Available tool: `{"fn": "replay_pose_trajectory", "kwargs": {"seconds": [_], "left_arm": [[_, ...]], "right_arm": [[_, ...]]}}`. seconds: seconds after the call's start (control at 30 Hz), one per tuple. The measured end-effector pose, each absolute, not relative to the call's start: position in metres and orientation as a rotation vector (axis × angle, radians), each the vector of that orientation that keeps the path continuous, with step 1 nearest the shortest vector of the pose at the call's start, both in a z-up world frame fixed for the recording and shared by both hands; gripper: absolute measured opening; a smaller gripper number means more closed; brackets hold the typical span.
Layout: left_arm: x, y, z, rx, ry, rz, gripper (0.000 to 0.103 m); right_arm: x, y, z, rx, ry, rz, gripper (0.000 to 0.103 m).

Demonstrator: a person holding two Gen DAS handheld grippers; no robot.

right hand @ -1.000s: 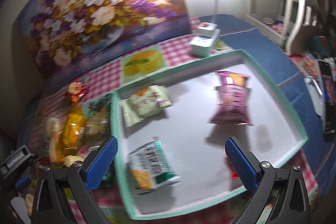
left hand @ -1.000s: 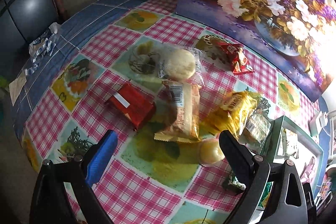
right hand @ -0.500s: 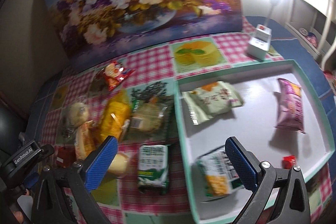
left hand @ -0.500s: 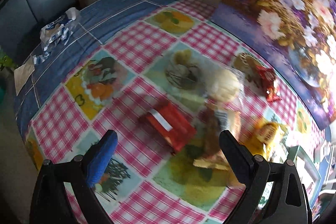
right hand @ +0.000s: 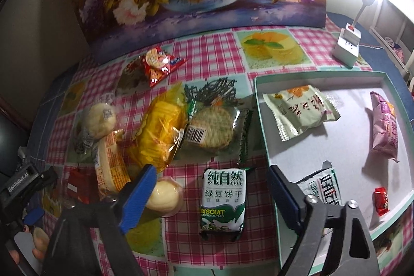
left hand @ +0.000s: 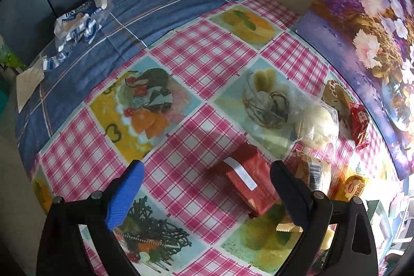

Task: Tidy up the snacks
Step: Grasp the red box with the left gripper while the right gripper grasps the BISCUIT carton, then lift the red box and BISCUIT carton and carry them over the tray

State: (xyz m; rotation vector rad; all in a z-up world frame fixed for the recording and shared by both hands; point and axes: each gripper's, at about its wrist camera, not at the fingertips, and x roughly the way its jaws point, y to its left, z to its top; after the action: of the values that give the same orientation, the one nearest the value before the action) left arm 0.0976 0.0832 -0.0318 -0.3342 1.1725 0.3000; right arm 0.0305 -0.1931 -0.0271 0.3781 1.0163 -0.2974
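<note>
Left gripper (left hand: 205, 172) hangs over the left part of the surface (left hand: 196, 53), jaws wide apart, nothing between them. The red packet (left hand: 243, 180) lies just ahead of it and toward its right finger, long axis running diagonally from near the gripper's centre line down to the right; judged the nearest candidate for this arm. Beyond it, toward the far edge, sits the bagged white bun (left hand: 317, 127), and a small red snack bag (left hand: 359, 122) lies near the flower painting (left hand: 367, 25). Right gripper (right hand: 211, 186) is also spread open and empty, hovering above the green biscuit pack (right hand: 223, 201), which lies squarely between its fingers, long axis pointing along them, so a sideways close should catch the short width. The teal-rimmed tray (right hand: 261, 131) sits immediately right of that pack, toward the right edge, already holding several packs. The pile of yellow bag (right hand: 161, 133), round cracker pack (right hand: 214, 129) and buns lies left of the tray. The right wrist view shows the tray and biscuit pack clearly; the left wrist view shows only a sliver of tray and no biscuit pack, but gives the red packet's orientation plainly.
</note>
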Motion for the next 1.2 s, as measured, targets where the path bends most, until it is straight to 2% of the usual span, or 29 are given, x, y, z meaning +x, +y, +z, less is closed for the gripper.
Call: {"fn": "replay_pose_trajectory", "kwargs": {"seconds": [0.13,0.4,0.73,0.77,0.83,0.9,0.97,1.2], "left_arm": [[0.103,0.084,-0.041,-0.354,1.191,0.304,0.097],[0.111,0.07,-0.069,-0.397,1.249,0.251,0.097],[0.118,0.051,-0.081,-0.331,1.259,0.248,0.095],[0.119,0.048,-0.081,-0.323,1.259,0.244,0.091],[0.12,0.042,-0.078,-0.299,1.257,0.233,0.076],[0.122,0.036,-0.076,-0.27,1.254,0.231,0.049],[0.124,0.038,-0.076,-0.263,1.255,0.232,0.043],[0.115,0.052,-0.069,-0.299,1.244,0.228,0.041]], "right_arm": [[0.03,-0.193,-0.035,0.387,1.053,-0.293,0.072],[0.029,-0.193,-0.049,0.391,1.102,-0.301,0.056],[0.032,-0.19,-0.07,0.373,1.168,-0.315,0.053],[0.033,-0.188,-0.069,0.352,1.168,-0.319,0.052],[0.034,-0.186,-0.07,0.343,1.167,-0.319,0.046],[0.033,-0.186,-0.07,0.346,1.165,-0.319,0.045],[0.033,-0.186,-0.07,0.342,1.164,-0.318,0.044],[0.03,-0.188,-0.067,0.37,1.164,-0.308,0.043]]}}
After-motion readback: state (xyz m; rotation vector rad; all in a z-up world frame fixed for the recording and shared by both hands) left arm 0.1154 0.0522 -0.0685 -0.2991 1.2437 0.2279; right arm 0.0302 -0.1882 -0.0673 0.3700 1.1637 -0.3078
